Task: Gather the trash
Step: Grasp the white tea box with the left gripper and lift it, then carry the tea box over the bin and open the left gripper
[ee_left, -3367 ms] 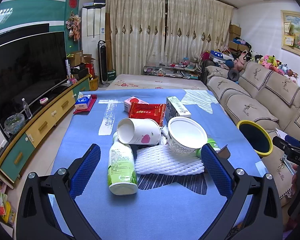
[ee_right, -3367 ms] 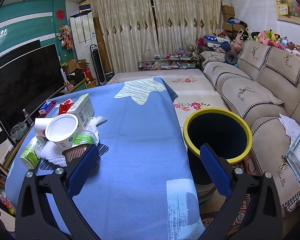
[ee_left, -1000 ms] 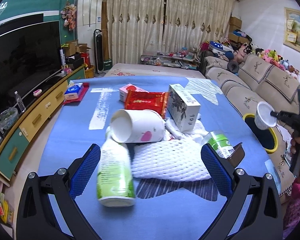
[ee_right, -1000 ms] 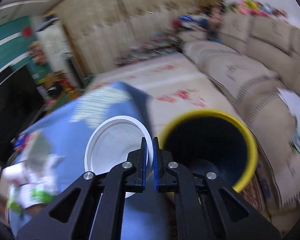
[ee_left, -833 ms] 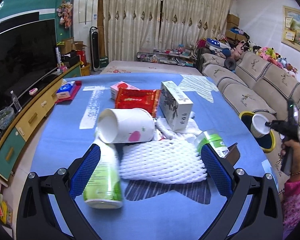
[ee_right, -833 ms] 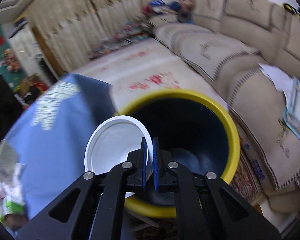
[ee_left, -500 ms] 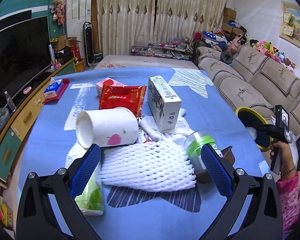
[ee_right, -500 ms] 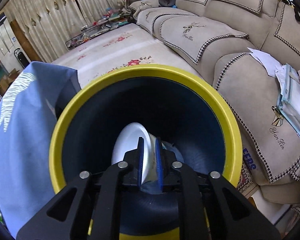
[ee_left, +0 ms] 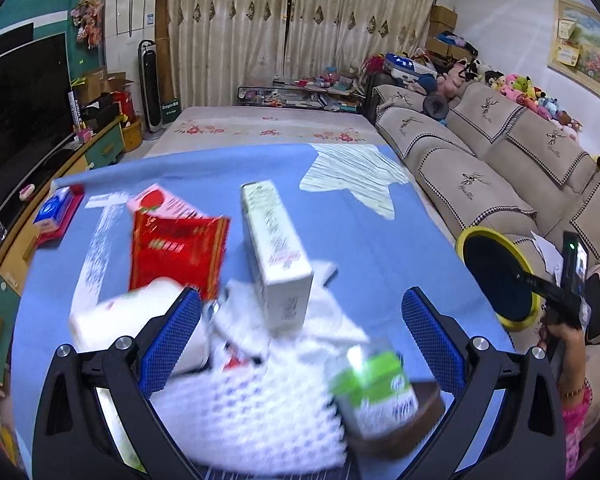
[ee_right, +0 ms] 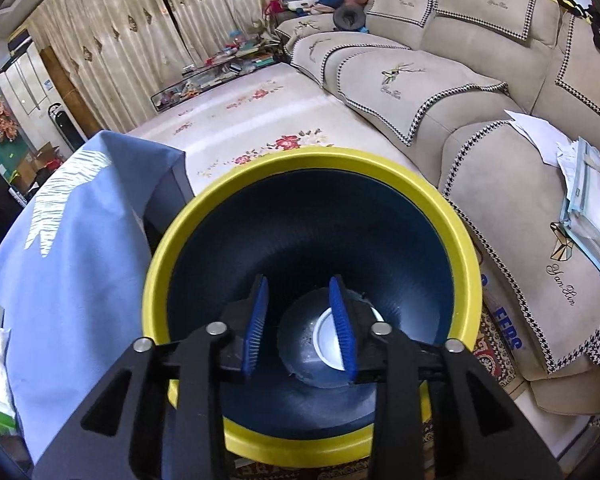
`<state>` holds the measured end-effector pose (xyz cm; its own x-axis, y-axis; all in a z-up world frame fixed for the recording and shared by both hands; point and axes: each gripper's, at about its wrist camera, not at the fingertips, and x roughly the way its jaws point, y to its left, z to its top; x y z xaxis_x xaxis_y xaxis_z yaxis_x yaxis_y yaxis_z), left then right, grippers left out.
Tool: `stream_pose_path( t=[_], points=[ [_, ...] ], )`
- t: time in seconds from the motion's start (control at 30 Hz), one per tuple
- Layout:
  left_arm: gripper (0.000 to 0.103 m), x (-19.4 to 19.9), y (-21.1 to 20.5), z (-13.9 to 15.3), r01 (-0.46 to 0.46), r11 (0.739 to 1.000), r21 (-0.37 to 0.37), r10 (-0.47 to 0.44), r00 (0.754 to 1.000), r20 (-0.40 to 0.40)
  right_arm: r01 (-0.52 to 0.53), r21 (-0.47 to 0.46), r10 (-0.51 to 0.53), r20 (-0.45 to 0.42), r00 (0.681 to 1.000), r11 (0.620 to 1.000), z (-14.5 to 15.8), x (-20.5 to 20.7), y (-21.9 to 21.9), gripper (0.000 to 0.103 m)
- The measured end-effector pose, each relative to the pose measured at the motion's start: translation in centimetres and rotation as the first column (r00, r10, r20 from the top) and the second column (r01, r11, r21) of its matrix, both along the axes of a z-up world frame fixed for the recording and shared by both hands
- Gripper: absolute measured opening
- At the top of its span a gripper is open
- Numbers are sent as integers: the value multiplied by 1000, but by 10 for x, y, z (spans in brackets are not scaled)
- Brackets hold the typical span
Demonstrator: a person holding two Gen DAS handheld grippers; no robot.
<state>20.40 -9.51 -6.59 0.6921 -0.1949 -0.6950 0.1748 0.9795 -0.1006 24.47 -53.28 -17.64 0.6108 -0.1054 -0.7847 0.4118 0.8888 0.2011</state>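
hanging spread over the yellow-rimmed bin (ee_right: 458, 240), right gripper (ee_right: 300, 320); left gripper (ee_left: 300, 328) gapes wide too.

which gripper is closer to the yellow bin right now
Right. The right hand-held gripper hangs open over the mouth of the yellow bin; the left hand-held gripper is over the table's trash pile, away from it.

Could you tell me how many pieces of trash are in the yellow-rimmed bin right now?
1. A white cup lies at the bottom of the bin, below the open right gripper. The gripper's fingers hide part of the bin floor, so something small could be concealed there.
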Motion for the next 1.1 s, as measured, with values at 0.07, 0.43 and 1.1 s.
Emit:
stream_pose_path(
  t=[0.07,0.43,1.1],
  points=[
    [98,14,-4,-3,-8,1000,7,9,1000,-13,-2,7,2,2,1000,1000,0,0,1,34],
    [67,56,-11,-33,-67,995,69,73,994,-83,-8,35,8,9,1000,999,0,3,1,36],
    [30,8,-31,20,33,998,57,-36,998,53,-12,66,7,74,997,998,15,-40,2,38]
  ],
)
